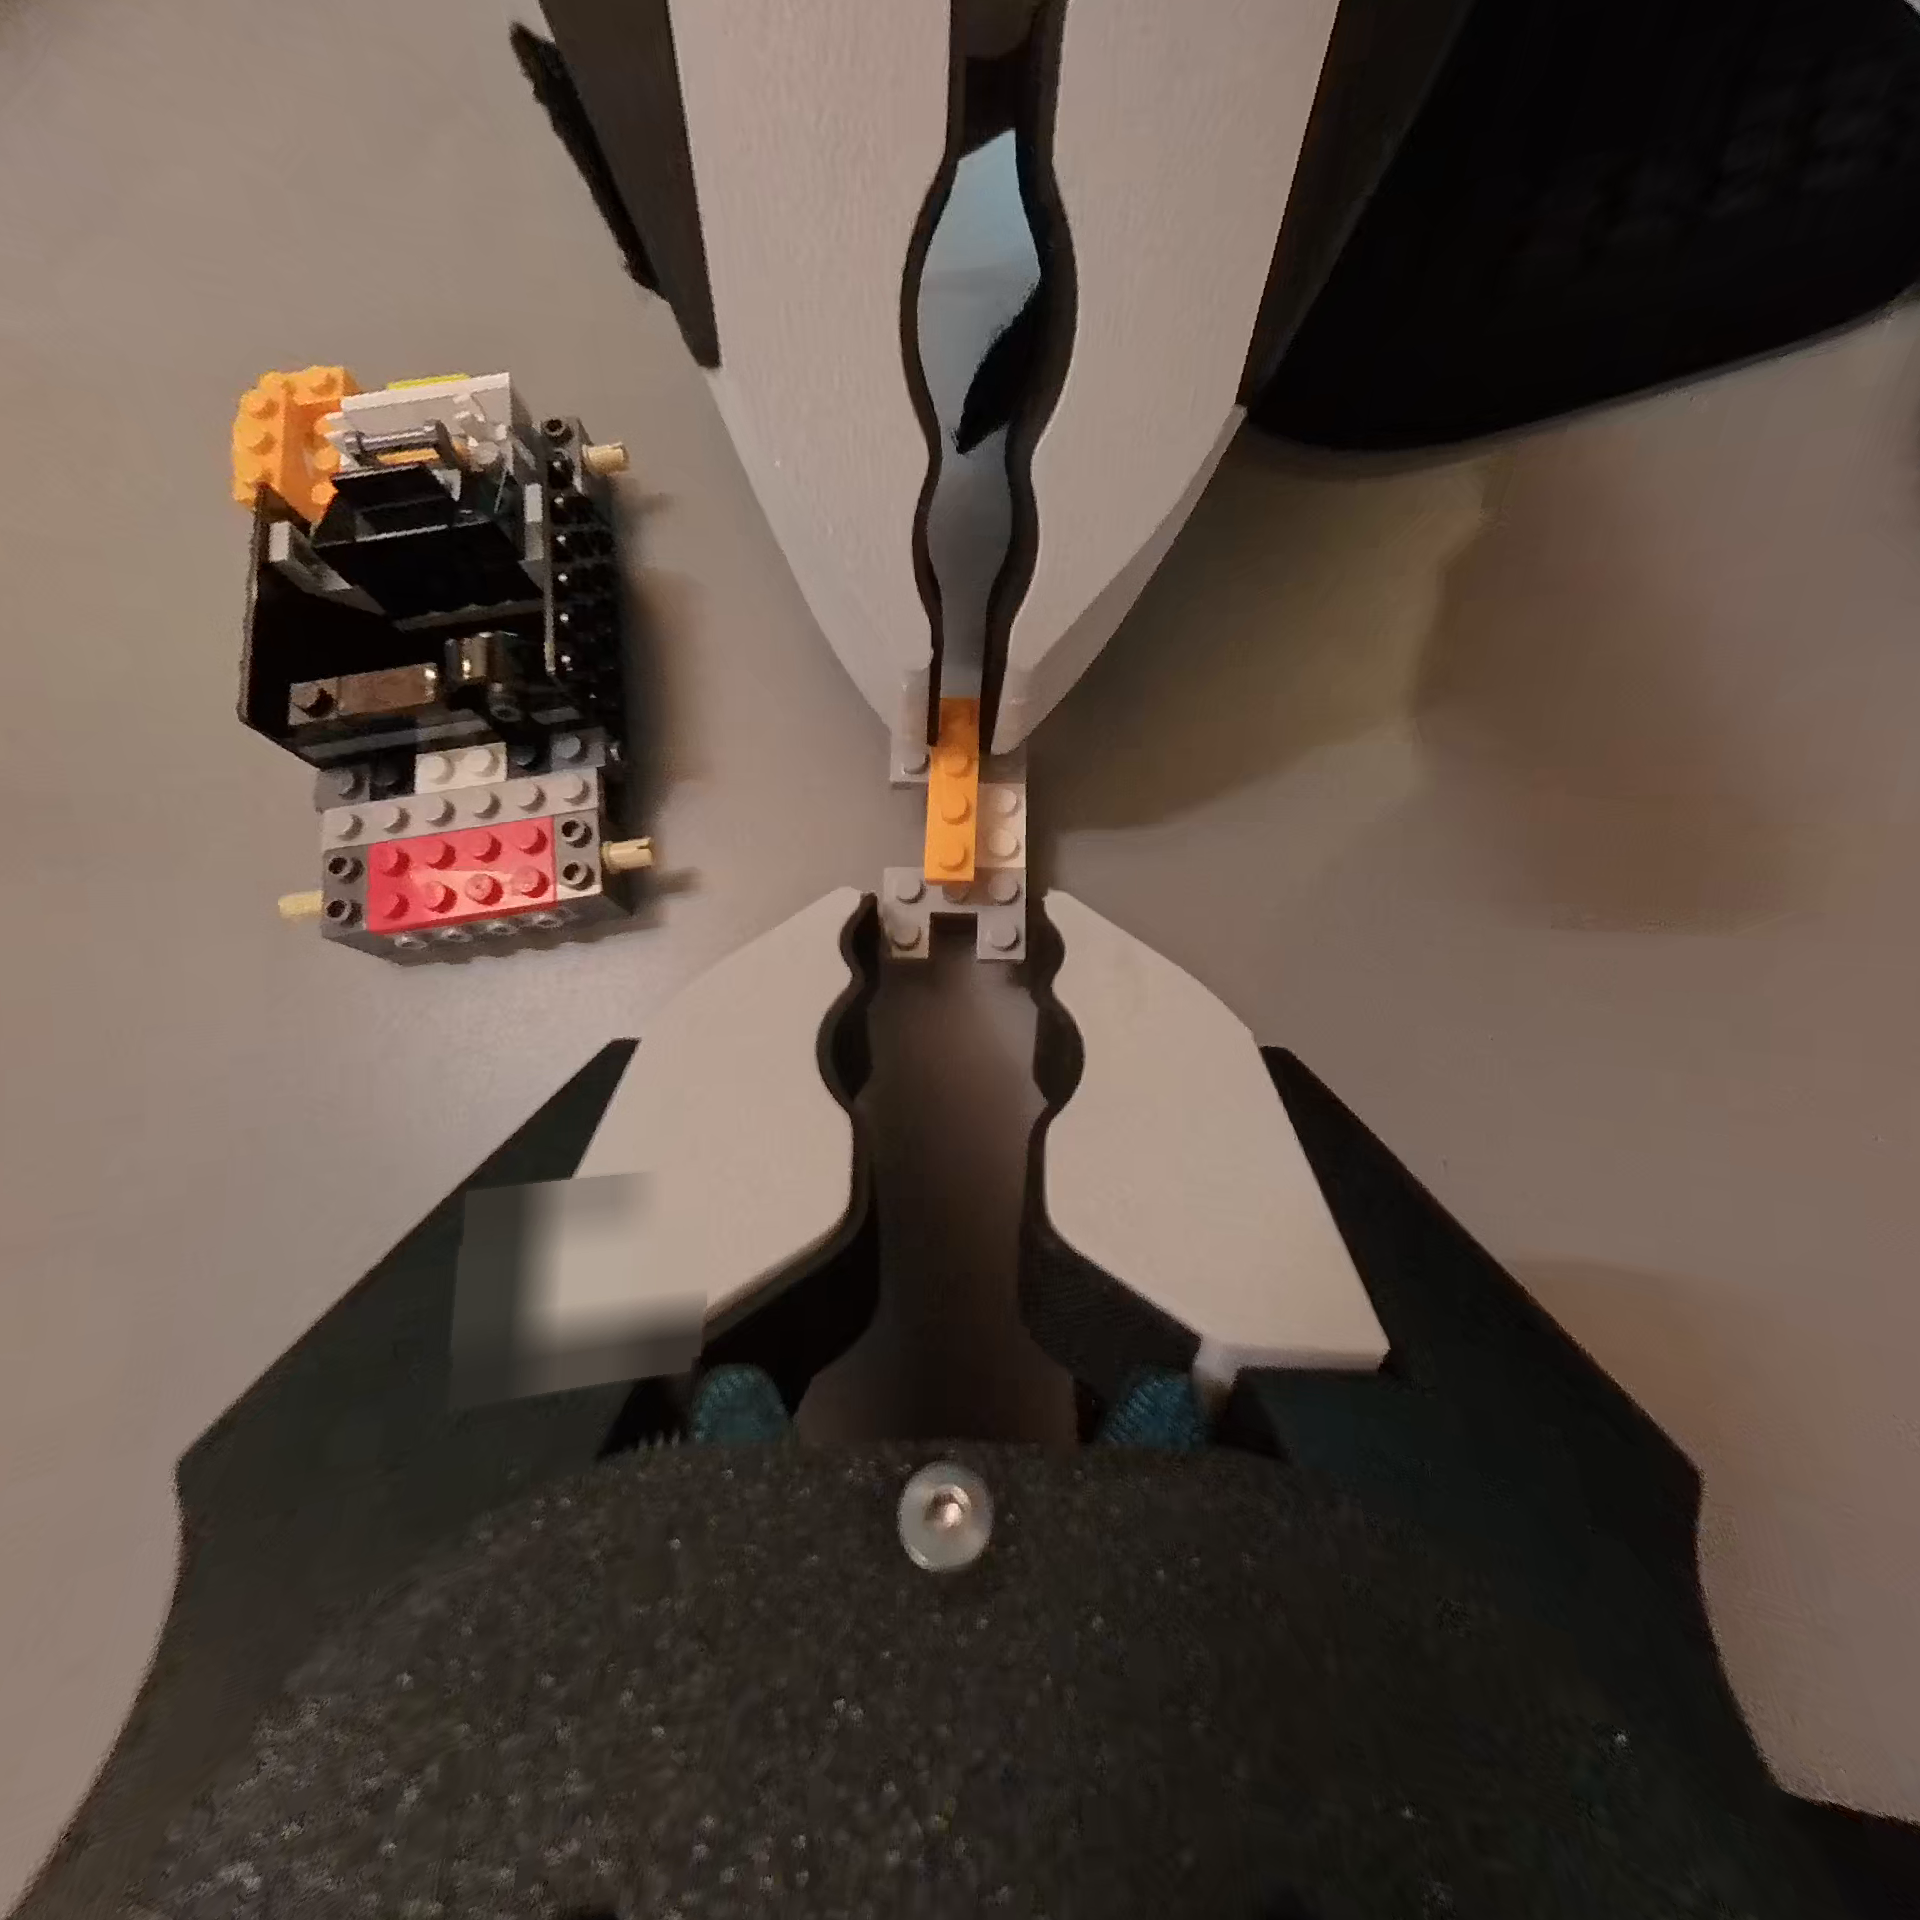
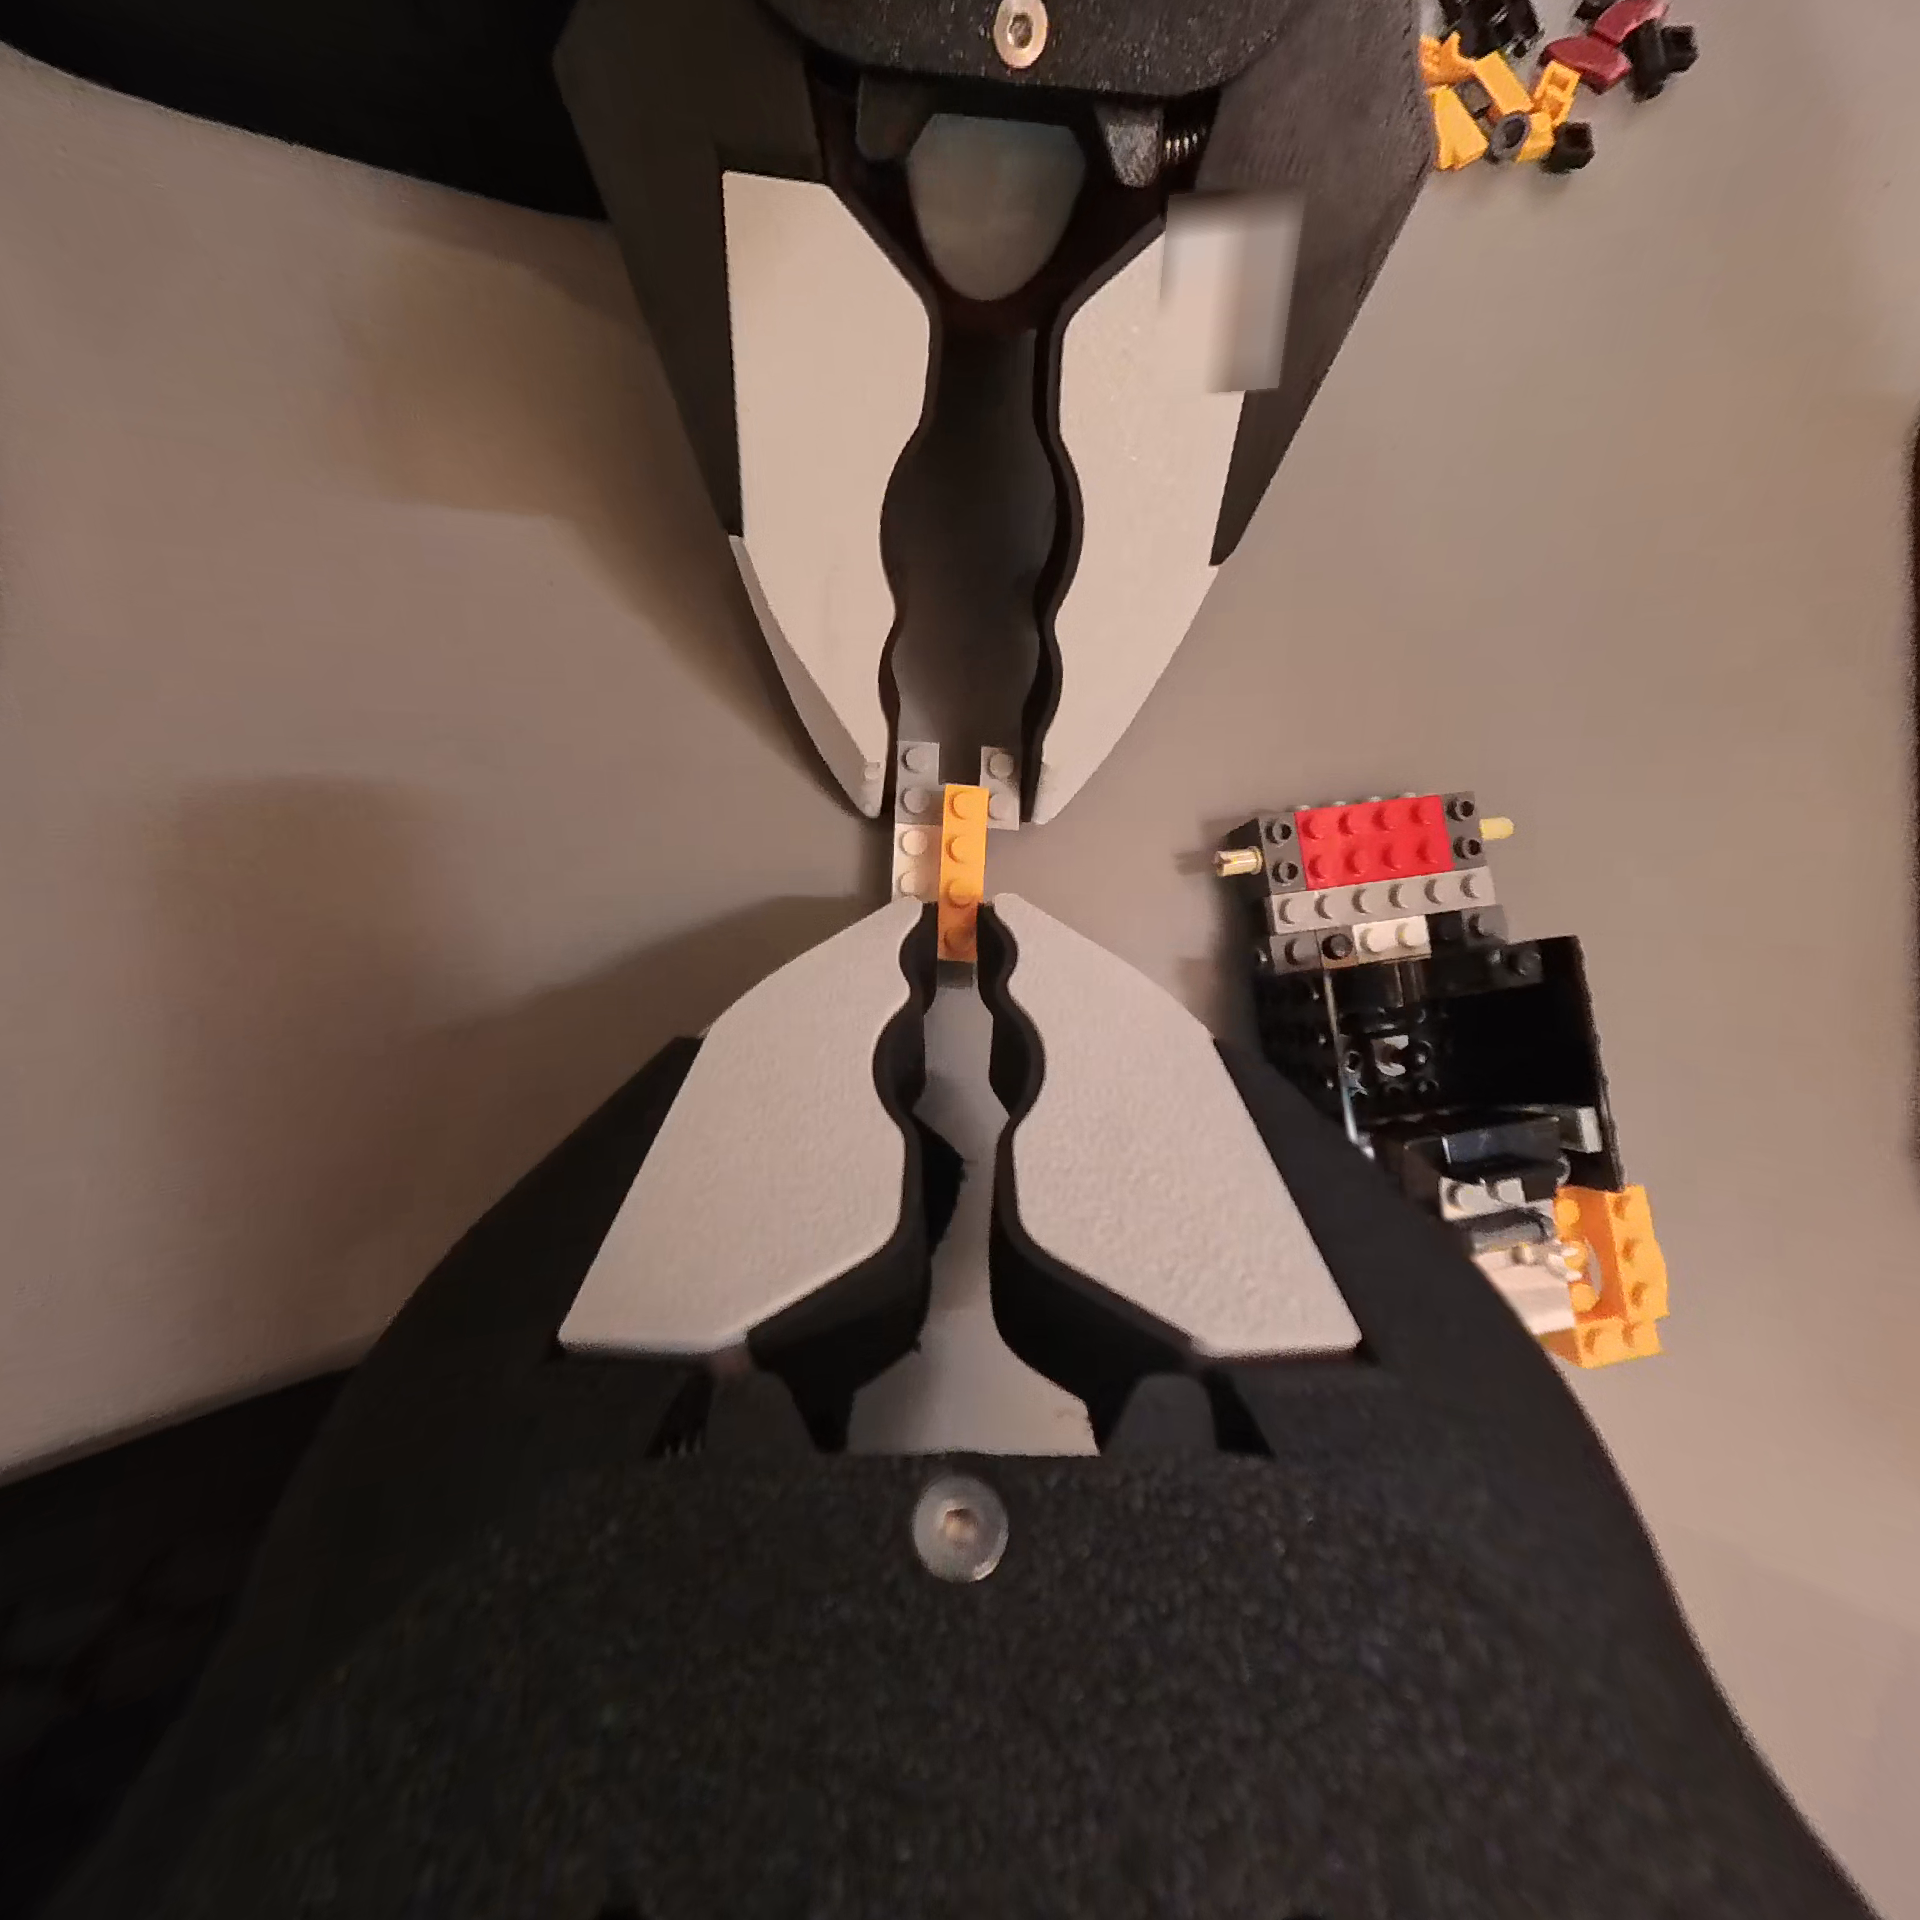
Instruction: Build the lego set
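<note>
Between my left gripper (image 1: 958,914) tips sits the grey plate assembly (image 1: 961,914), clamped at its notched end. Just beyond, my right gripper (image 2: 954,940) pinches the orange plate (image 2: 960,868) lying on top; I'd align studs and press straight down. Farther left, the half-built model (image 1: 447,665) waits.

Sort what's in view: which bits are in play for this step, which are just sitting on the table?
In play:
- left gripper, shut on the grey plate assembly
- right gripper, shut on the orange plate lying along that assembly

Lying about:
- partly built black model, red brick on top, untouched
- loose pile of small pieces on the table
</note>
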`<state>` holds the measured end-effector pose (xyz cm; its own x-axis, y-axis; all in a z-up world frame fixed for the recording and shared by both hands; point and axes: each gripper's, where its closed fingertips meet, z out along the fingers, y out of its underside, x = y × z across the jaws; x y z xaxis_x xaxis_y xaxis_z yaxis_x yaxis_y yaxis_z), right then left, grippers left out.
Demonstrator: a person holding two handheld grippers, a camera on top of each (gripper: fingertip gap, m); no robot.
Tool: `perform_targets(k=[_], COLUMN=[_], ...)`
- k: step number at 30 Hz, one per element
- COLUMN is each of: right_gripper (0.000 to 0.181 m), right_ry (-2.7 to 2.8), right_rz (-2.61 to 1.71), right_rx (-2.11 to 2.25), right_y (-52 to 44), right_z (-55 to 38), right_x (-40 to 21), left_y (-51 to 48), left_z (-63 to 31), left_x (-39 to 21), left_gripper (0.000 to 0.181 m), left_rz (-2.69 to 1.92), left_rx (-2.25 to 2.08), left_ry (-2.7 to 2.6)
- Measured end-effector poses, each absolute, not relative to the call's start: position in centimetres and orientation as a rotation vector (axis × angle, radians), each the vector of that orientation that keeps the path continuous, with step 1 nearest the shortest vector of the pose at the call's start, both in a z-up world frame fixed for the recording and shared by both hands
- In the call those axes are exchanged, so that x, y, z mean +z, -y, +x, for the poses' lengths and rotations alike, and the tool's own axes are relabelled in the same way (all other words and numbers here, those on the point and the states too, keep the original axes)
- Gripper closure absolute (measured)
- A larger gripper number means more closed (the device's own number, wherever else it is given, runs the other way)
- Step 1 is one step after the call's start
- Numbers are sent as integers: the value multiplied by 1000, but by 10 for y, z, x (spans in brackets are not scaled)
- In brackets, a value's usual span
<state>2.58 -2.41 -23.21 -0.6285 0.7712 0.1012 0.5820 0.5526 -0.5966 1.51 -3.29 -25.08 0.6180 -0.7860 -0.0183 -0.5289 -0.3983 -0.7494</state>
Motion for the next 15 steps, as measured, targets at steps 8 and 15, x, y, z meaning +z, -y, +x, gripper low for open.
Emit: perform_targets(k=[8, 15], right_gripper=[174, 174], right_ry=[2453, 2456], right_rz=[-1114, -1127], right_rx=[741, 726], right_y=[26, 22], right_z=[24, 26], right_x=[-234, -234], left_y=[32, 32], left_z=[13, 12], left_x=[-243, -244], left_gripper=[147, 155], left_rz=[-2066, -2066], left_rx=[-481, -470], left_ry=[-985, -990])
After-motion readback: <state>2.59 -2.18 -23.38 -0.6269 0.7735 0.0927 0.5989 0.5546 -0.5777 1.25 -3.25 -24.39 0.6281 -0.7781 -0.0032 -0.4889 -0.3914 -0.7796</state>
